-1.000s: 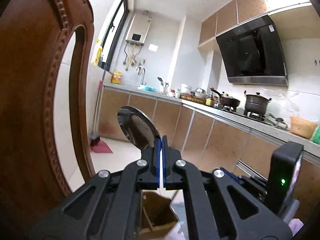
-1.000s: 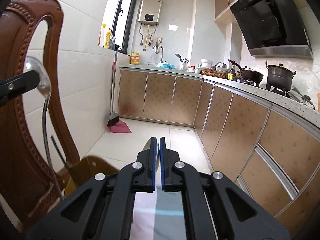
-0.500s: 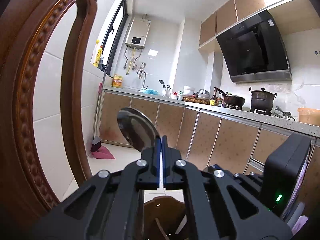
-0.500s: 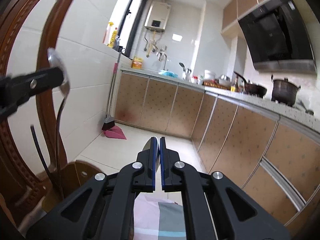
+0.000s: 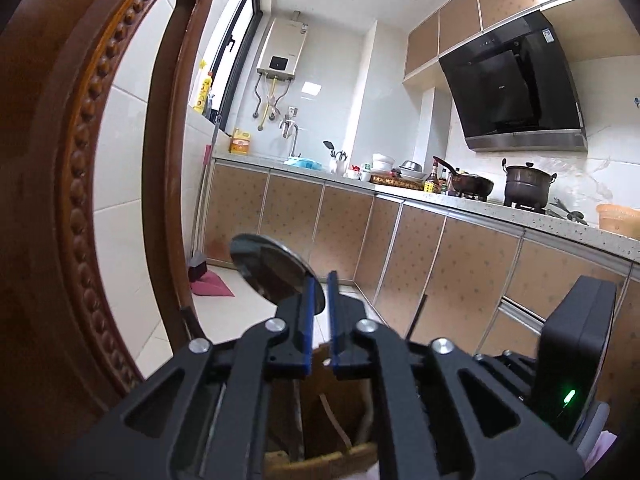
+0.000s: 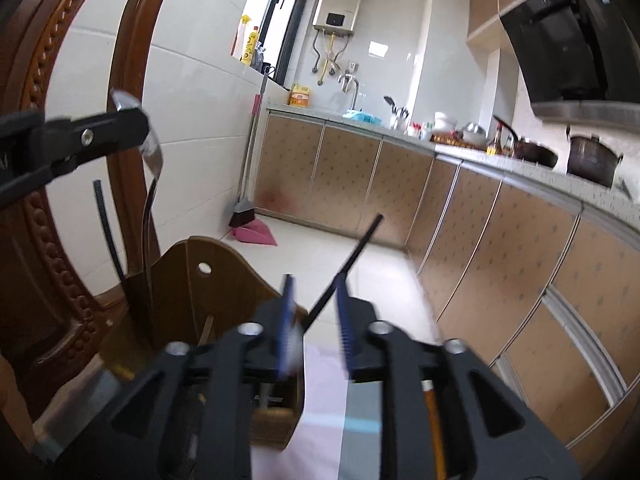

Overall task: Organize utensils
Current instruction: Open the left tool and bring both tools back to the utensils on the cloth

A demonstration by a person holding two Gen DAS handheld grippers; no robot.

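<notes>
Step in hand: the release of a spoon [image 5: 272, 268] into the wooden holder [image 6: 208, 280] is judged to be under way; the bowl is seen uppermost, the handle running down into the holder.
Left gripper [image 5: 320, 322]: positioned directly above the holder; the blue pads are seen narrowly parted, with a clear gap between them; the spoon bowl lies against the outer face of the left pad, and no clamping is evident; in the right wrist view the bowl is seen level with the gripper tip.
Right gripper [image 6: 316, 324]: held just beside the holder, on its counter-facing side; the jaws are moderately parted and nothing is seen between them; the view is blurred.
Holder contents: 1 spoon handle and 1 dark stick [image 6: 108, 228] are seen in the compartment nearest the chair back [image 6: 48, 240]; 1 black chopstick [image 6: 348, 264] leans out toward the counter; what lies deeper inside cannot be made out.
Beside the holder: an orange-handled item [image 6: 434, 420] is partly seen on the cloth [image 6: 320, 400], below the right gripper.
Next move: a straight upward withdrawal of the left gripper is judged necessary, clear of the spoon bowl; a further utensil would then be taken up by the right gripper.
</notes>
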